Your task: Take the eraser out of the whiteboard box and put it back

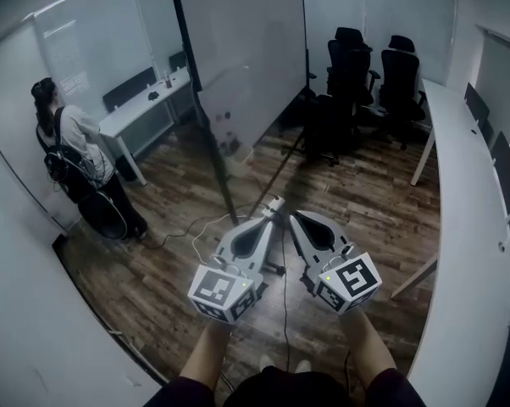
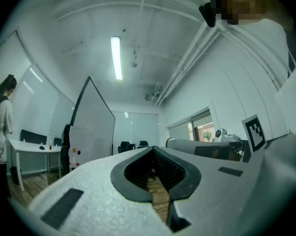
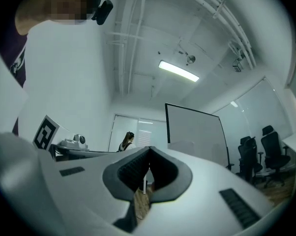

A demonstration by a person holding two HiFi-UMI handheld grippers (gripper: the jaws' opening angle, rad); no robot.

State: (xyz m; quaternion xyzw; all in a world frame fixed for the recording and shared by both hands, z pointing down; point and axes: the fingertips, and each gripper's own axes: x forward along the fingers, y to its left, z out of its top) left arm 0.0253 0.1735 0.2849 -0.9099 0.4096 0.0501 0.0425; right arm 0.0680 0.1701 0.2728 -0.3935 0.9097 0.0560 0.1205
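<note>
Black office chairs (image 1: pixel 353 79) cluster right of whiteboard (image 1: pixel 246 58).

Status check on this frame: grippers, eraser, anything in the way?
Left gripper shut, empty; right gripper shut, empty. Both held apart from the whiteboard; eraser not made out. Cable on floor ahead; person stands off left.

The whiteboard (image 1: pixel 246 58) stands mid-floor, ahead of the left gripper (image 1: pixel 274 205) and right gripper (image 1: pixel 294 217), which sit side by side; a table (image 1: pixel 145 113) runs along the wall to its left, a person (image 1: pixel 73 151) at the table's near end; chairs (image 1: pixel 365 79) cluster behind on the right; a long counter (image 1: pixel 462 227) lines the right wall.
</note>
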